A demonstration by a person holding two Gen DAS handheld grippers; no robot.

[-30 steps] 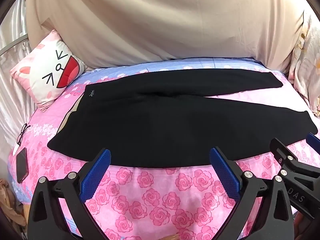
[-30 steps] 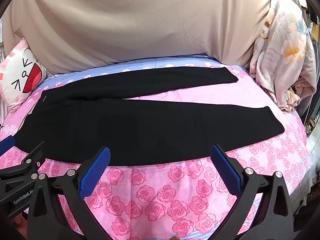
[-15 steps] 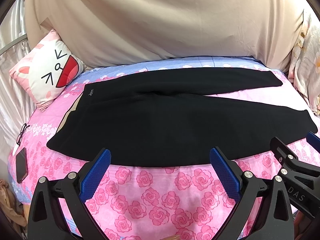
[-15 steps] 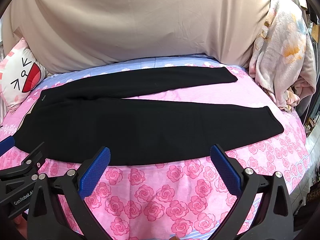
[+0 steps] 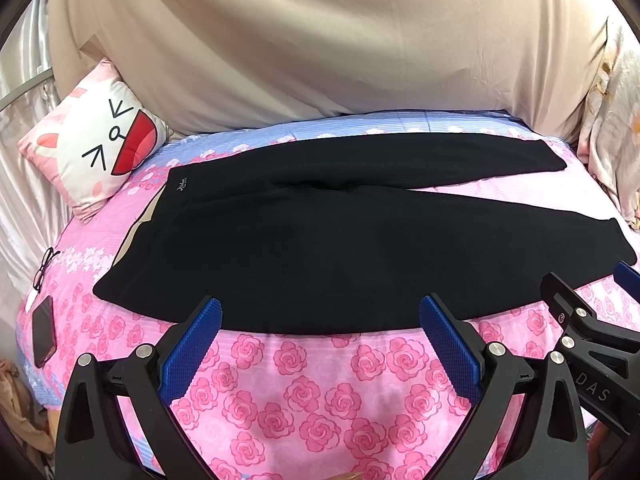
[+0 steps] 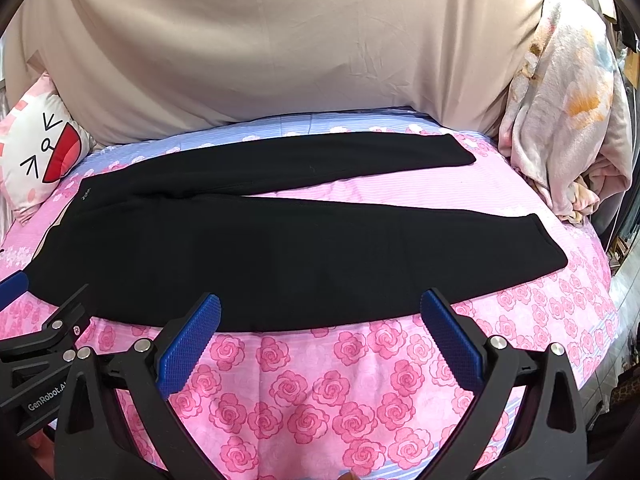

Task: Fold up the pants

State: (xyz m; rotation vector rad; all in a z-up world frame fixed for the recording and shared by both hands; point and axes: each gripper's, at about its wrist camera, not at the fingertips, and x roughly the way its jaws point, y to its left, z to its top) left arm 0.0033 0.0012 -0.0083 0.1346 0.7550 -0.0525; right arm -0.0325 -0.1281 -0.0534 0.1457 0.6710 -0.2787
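A pair of black pants lies spread flat across the bed, which wears a pink sheet printed with roses. The waistband end points toward the cat-face pillow, and a small pale logo shows near that waistband. The two legs run away from the pillow and split apart: the leg farther from the grippers ends close to the beige cloth draped behind the bed, while the nearer leg ends just short of the bed's edge on the side opposite the pillow. In the right wrist view the same pants stretch away from the pillow toward a crumpled floral blanket heaped at the far side of the bed from the pillow.

The left gripper hangs over the sheet just beside the near hem of the pants, its blue-padded fingers wide apart with nothing between them. The right gripper sits likewise at the near edge of the pants, spread wide and holding nothing. Each gripper shows at the edge of the other's view, side by side.

Below the pillow, near the bed's edge, lie a pair of glasses and a dark phone, both well apart from the pants.
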